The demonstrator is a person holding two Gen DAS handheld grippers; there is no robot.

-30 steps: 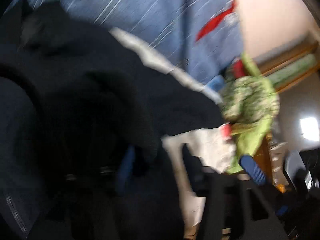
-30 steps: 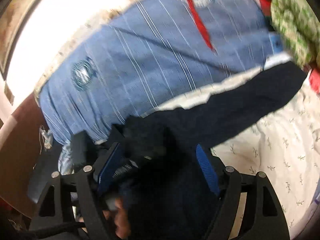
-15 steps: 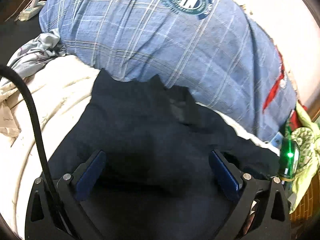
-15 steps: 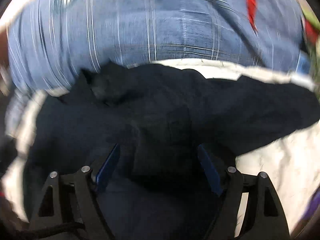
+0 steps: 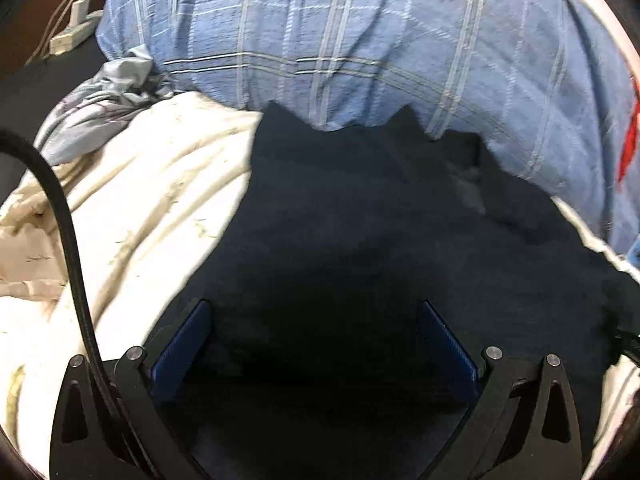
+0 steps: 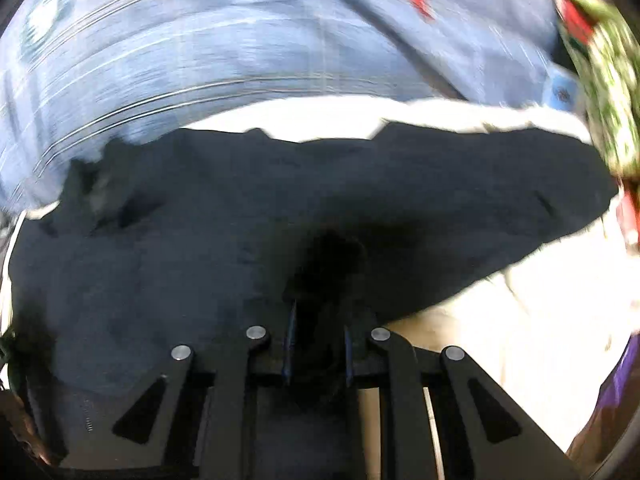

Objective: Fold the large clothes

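Note:
A large dark navy garment lies spread on a cream floral bedsheet. It also shows in the right wrist view. My left gripper is open, its blue pads wide apart just over the garment's near part. My right gripper is shut on a bunched fold of the navy garment, its blue pads close together with dark cloth between them.
A big blue plaid pillow lies behind the garment and also shows, blurred, in the right wrist view. A grey crumpled cloth and a white power strip are at the left. A green patterned cloth is at the right.
The left gripper let go of the garment and now stands open over it. The right gripper closed from open onto a fold of the garment. The garment now lies flatter on the sheet.

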